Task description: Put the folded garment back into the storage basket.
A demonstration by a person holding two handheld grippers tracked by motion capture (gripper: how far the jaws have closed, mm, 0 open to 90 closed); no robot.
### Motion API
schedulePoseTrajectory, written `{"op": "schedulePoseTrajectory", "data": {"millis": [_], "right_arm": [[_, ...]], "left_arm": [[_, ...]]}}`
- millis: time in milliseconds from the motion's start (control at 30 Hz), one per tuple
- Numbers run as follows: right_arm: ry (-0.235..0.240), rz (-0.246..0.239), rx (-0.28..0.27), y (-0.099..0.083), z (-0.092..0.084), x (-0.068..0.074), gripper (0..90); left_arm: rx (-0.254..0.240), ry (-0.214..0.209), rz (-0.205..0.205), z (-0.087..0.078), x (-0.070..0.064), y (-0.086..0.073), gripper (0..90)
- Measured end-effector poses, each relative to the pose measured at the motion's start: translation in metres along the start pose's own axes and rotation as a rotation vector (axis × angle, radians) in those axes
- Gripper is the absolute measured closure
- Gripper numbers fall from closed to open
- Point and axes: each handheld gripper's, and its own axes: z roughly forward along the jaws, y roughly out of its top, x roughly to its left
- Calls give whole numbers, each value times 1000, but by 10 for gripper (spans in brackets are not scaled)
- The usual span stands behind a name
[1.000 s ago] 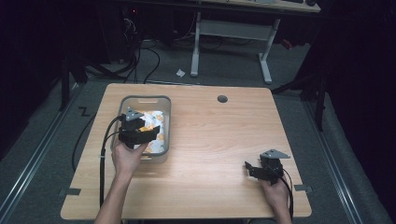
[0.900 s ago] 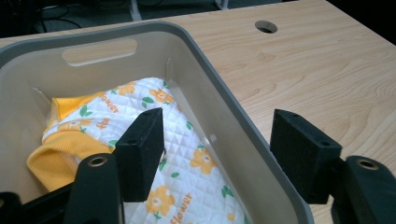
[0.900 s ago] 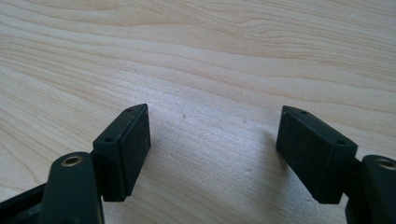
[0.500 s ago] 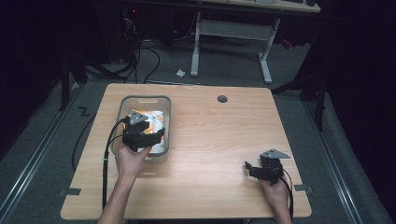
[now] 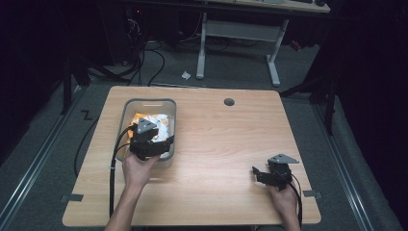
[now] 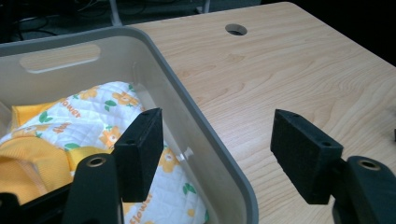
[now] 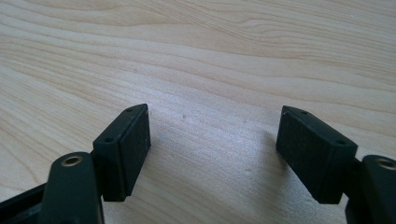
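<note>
Entry, station as I am seeing it from my remote seat:

1. Left gripper [image 5: 155, 142]: I am holding it over the near right corner of the grey bin [image 5: 124, 113], at about 9 o'clock from the table's middle. Its jaws are standing wide with nothing between the pads. In the left gripper view they are straddling the bin's right wall [image 6: 205, 135], one finger [image 6: 140, 151] hanging inside above the cloth, the other finger [image 6: 303, 163] outside over the table [image 6: 289, 70].

2. Quilted cloth [image 6: 107, 116]: white with orange flowers and yellow trim, lying bunched inside the bin, toward its far end and middle. Not touched by either pad as far as I can tell.

3. Right gripper [image 5: 262, 174]: I am resting it low at about 4 o'clock on the table, well apart from the bin. Jaws wide, bare wood [image 7: 210, 70] between them.

4. Step in hand, by my judgement: I am lining up the left tongs to pick the cloth out of the bin; the grasp is not yet made.

5. Next move, by my judgement: I am needing to shift the left gripper toward 9 o'clock so both pads clear the wall, lower into the cloth, then close on a fold. The wall sitting between the pads is the risk.
</note>
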Motion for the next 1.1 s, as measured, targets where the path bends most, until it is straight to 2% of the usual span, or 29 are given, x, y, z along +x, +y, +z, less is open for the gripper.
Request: {"op": "schedulePoseTrajectory", "data": {"millis": [233, 600, 800, 1100], "right_arm": [[0, 0, 0, 0, 0, 0, 262], [0, 1, 0, 0, 0, 0, 262], [0, 1, 0, 0, 0, 0, 262], [0, 0, 0, 0, 0, 0, 262]], "left_arm": [[14, -24, 22, 2, -9, -2, 348], [-6, -53, 22, 3, -21, -6, 349], [2, -82, 42, 7, -31, -9, 349], [13, -123, 45, 15, -43, -15, 350]]}}
